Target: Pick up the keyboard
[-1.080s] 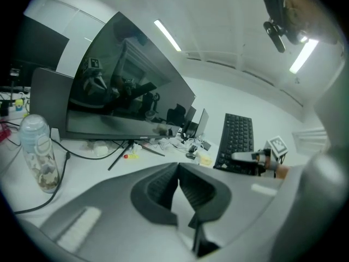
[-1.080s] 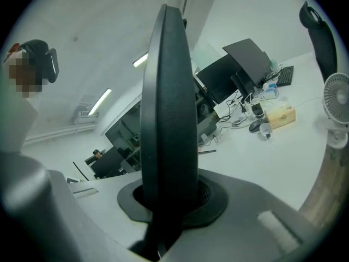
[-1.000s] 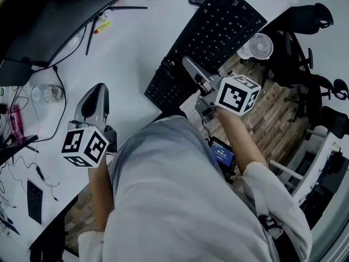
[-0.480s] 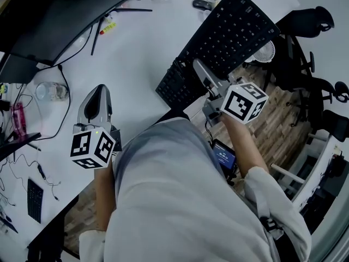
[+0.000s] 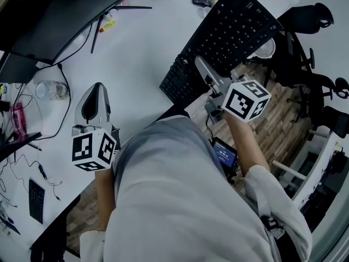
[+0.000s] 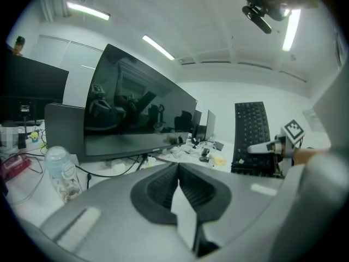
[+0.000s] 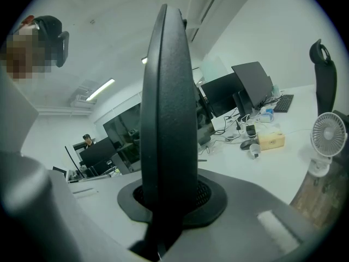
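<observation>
The black keyboard (image 5: 234,29) is off the white desk (image 5: 136,53) and tilted, its near end clamped in my right gripper (image 5: 198,63), which is shut on it. In the right gripper view the keyboard (image 7: 166,108) stands edge-on as a dark slab between the jaws. My left gripper (image 5: 96,87) hangs over the desk's near side, shut and empty. The left gripper view shows its jaws (image 6: 177,171) closed together, with the keyboard (image 6: 251,132) and the right gripper (image 6: 257,148) off to the right.
A big dark monitor (image 5: 49,15) lines the desk's far side, with a plastic bottle (image 5: 50,90) and cables beside it. A mouse (image 5: 200,1) lies beyond the keyboard. A small white fan (image 5: 267,47) and office chairs (image 5: 313,21) stand on the wooden floor at right.
The right gripper has carried the keyboard a little to the right and rolled it slightly. The left gripper has shifted a little over the desk, still shut.
</observation>
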`<action>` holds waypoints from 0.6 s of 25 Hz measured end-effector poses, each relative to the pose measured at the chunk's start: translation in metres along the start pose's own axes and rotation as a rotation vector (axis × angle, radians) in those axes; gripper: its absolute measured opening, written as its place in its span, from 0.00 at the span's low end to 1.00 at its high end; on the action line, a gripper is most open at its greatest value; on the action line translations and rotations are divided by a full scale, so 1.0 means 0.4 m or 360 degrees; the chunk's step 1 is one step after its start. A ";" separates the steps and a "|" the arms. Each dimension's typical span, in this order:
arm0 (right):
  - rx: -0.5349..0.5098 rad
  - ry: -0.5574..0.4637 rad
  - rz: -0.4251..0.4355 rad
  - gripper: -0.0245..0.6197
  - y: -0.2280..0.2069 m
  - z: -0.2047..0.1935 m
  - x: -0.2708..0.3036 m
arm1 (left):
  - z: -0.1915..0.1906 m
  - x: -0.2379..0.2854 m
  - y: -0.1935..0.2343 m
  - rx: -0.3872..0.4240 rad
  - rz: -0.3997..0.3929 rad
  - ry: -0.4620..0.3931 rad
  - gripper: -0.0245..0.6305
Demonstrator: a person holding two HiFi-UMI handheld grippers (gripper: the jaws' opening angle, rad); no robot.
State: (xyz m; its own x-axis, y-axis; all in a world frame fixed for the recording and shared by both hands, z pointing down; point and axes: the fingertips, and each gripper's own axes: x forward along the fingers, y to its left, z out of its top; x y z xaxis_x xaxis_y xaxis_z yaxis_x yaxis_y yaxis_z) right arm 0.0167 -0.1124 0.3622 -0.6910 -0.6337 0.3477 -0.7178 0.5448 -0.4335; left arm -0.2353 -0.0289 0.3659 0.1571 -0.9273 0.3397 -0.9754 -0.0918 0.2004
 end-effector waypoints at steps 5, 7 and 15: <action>0.0001 0.0025 -0.0008 0.14 -0.022 0.001 0.021 | -0.002 0.037 0.006 -0.0015 -0.0005 0.0021 0.04; 0.0006 0.0037 -0.0011 0.14 -0.032 0.001 0.029 | -0.004 0.047 0.005 -0.0019 0.0000 0.0030 0.04; 0.0025 0.0038 -0.0026 0.14 -0.025 -0.001 0.026 | -0.011 0.032 0.014 -0.0033 0.0011 0.0045 0.04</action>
State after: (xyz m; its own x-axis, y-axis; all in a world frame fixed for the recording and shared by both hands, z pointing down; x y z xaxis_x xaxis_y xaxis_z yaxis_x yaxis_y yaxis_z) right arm 0.0165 -0.1242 0.3705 -0.6812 -0.6290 0.3746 -0.7277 0.5255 -0.4408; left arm -0.2382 -0.0396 0.3756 0.1550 -0.9173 0.3667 -0.9731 -0.0778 0.2167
